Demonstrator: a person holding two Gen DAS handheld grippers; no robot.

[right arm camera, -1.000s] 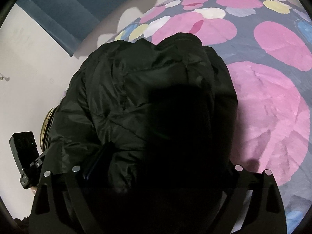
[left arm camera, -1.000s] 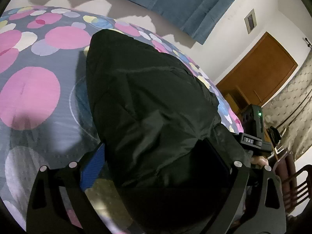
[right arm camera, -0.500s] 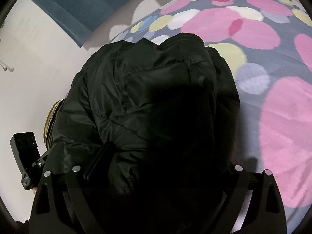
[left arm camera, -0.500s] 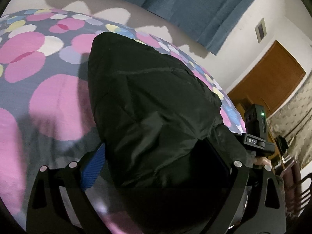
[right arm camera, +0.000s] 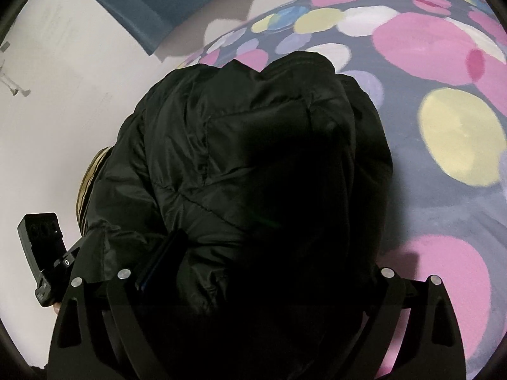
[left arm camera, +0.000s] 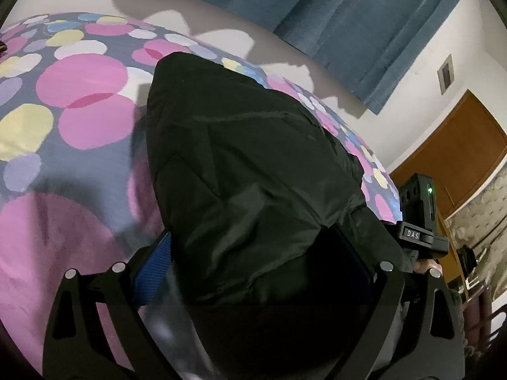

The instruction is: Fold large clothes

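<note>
Left hand-held gripper and right hand-held gripper both clamped on black puffer jacket, bunched over spotted bedspread; blue curtain far

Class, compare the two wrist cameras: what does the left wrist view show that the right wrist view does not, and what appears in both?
Only the left wrist view shows the brown wooden door, a wall vent and the right gripper's body marked DAS.

Only the right wrist view shows a striped tan cloth beside the jacket and the left gripper's body.

Both show the black padded jacket draped across the fingers, the spotted bedspread and the blue curtain.
</note>
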